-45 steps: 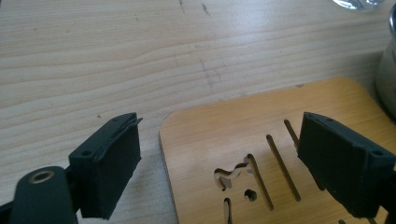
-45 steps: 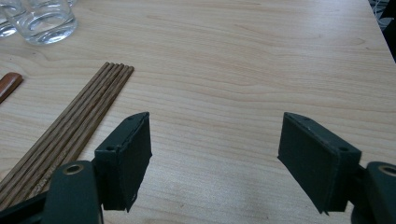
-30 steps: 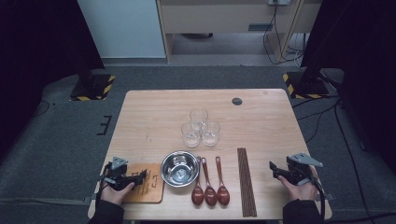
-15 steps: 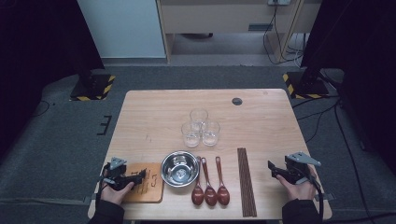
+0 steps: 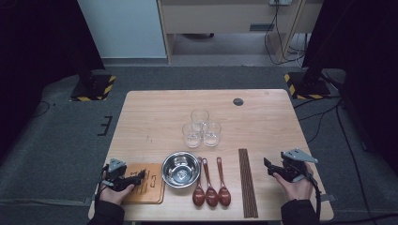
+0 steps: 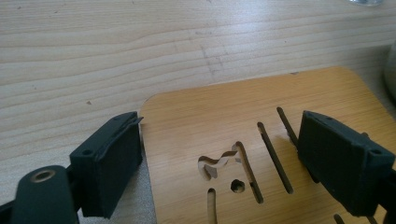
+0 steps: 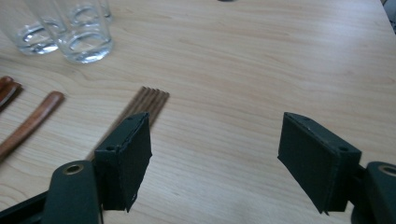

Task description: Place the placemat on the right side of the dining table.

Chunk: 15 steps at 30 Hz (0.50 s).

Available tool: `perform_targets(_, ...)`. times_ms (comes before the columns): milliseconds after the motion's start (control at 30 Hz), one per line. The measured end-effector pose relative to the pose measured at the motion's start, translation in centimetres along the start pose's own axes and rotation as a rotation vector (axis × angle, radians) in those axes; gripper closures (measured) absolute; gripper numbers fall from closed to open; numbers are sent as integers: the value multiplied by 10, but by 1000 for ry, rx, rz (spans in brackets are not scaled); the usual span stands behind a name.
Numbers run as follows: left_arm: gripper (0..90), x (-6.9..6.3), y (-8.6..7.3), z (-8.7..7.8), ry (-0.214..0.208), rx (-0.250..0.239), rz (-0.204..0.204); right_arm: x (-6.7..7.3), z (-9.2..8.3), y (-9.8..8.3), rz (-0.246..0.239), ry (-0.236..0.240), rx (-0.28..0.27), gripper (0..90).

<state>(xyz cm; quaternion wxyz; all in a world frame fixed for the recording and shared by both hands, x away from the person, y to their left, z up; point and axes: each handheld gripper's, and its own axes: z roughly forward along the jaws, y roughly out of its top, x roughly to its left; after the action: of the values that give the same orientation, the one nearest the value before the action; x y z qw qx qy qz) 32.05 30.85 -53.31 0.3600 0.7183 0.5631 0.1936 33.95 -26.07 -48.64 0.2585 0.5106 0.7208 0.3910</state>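
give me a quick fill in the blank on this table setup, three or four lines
1. The glasses number ____.
2. The steel bowl sits between the wooden board and the ____.
3. The chopsticks lie nearer the ____ gripper.
4. The left gripper has its fingers astride the wooden ____.

Missing words: three; spoons; right; board
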Motion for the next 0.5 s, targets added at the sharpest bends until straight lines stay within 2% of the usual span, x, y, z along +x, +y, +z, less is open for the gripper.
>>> perform_targets(167, 135, 0, 0, 0, 3, -9, 3, 11, -1, 10, -19, 24, -14, 257)
perform_targets(333, 150, -1, -1, 0, 11, -14, -19, 31, -5, 32, -38, 63, -62, 270)
perform_targets(400, 151, -1, -1, 0, 13, -15, -21, 34, -5, 35, -38, 69, -69, 271)
perform_targets(433, 155, -1, -1, 0, 14, -16, -22, 44, -4, 44, -48, 95, -85, 273)
perform_targets(500, 156, -1, -1, 0, 15, -16, -23, 46, -3, 47, -50, 100, -90, 273)
